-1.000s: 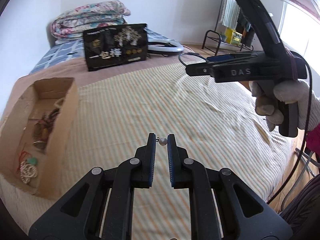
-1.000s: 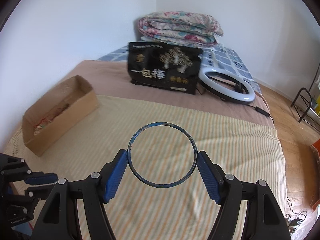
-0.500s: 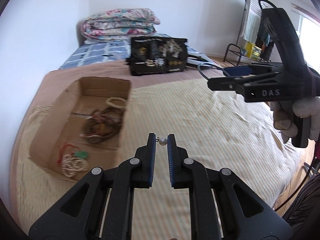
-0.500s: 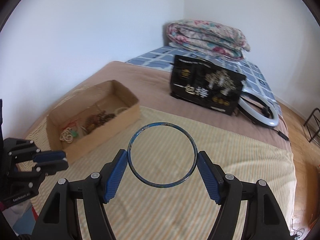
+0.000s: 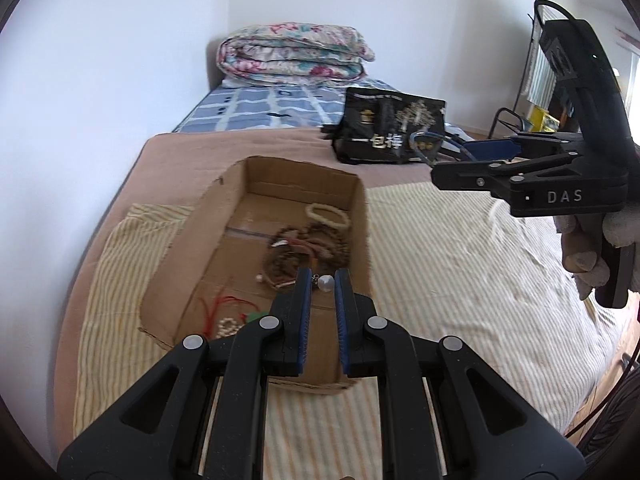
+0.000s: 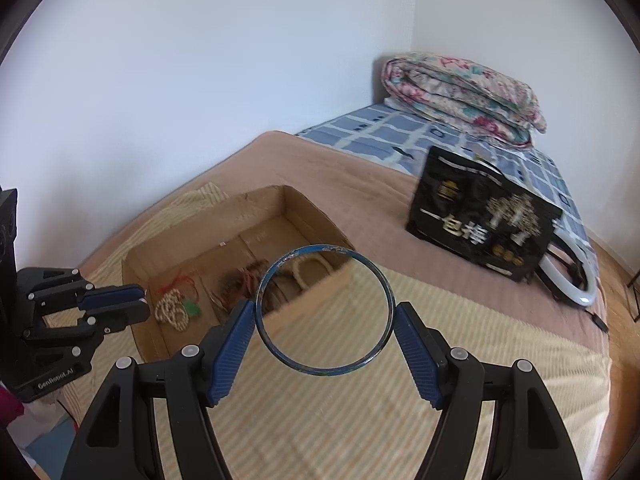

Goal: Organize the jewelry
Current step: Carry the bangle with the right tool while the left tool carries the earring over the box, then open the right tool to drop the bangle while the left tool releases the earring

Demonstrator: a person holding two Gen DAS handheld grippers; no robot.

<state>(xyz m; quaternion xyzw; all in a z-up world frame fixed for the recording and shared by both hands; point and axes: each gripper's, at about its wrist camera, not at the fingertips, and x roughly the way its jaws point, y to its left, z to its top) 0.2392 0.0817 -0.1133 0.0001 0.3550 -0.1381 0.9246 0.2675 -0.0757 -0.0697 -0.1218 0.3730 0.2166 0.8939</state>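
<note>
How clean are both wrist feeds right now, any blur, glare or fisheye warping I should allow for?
Left wrist view: open cardboard box fairly sharp, small white pearl earring slightly soft, bright window glare at far right, edges bowed. Right wrist view: thin blue metal bangle crisp, box contents and black printed bag motion-smeared, dark corner vignette.

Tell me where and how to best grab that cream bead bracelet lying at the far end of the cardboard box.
Take the cream bracelet across one side of its loop, coming straight down from above. It lies flat on the floor of the cardboard box, close to the right wall, so a side approach looks blocked. Its left arc, away from the wall, seems easiest.
</note>
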